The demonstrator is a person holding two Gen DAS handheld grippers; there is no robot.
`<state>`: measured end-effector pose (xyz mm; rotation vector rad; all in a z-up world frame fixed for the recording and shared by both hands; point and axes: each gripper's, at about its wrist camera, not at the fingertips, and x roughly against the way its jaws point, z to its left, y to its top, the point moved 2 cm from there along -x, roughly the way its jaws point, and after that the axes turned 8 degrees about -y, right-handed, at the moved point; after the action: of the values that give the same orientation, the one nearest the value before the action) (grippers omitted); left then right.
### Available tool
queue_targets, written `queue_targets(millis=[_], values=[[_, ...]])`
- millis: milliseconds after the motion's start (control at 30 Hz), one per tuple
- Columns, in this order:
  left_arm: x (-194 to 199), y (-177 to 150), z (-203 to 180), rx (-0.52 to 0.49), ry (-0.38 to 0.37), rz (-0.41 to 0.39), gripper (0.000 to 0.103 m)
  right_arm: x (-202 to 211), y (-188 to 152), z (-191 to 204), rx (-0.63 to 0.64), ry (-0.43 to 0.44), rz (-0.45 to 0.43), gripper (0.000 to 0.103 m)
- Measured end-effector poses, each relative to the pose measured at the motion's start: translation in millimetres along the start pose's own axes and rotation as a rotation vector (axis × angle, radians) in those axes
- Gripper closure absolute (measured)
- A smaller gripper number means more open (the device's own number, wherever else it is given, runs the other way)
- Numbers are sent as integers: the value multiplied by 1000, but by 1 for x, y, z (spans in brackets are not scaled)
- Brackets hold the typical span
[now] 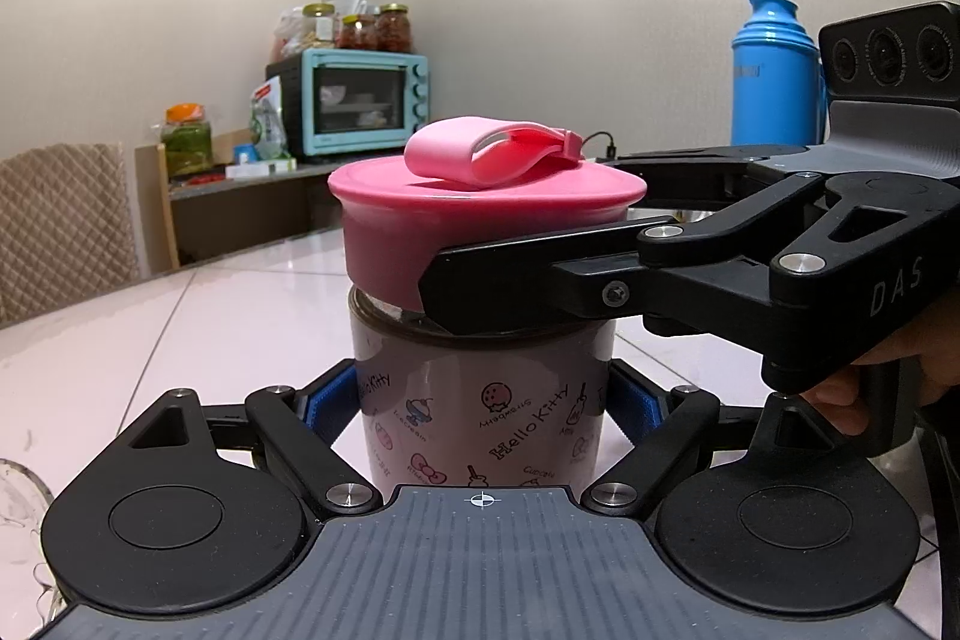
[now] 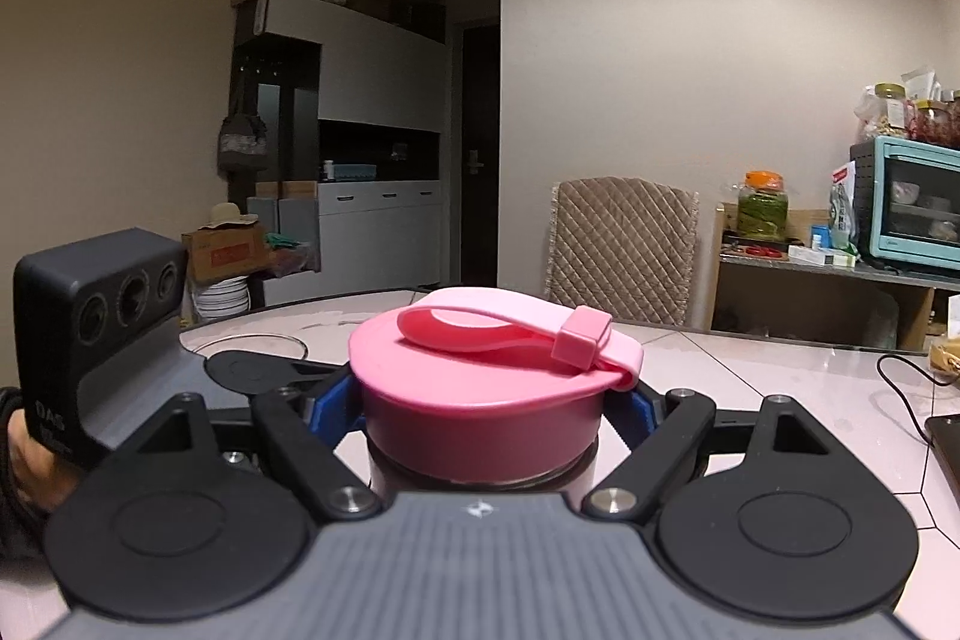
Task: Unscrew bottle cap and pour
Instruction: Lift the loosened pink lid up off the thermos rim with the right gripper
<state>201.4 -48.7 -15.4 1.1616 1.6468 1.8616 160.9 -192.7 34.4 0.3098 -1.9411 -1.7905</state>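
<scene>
The squat printed bottle is held upright on the pale tiled table, clamped by the left gripper so it cannot spin. Above that grip, its round pink plastic cap is pinched by the right gripper, ready for unscrewing.

The bottle is standing on the table, its cap sitting on top. The left gripper is flanking the body at six o'clock; the right gripper is reaching in from three o'clock around the cap. A toaster oven is sitting behind at eleven o'clock, a thermos at two, perhaps beyond the table.
</scene>
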Motion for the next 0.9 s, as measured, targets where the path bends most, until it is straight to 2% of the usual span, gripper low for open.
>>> queue_targets(millis=[900], values=[[2, -1, -3, -9, 7, 1, 13, 7, 11, -1, -5, -23, -22, 18]])
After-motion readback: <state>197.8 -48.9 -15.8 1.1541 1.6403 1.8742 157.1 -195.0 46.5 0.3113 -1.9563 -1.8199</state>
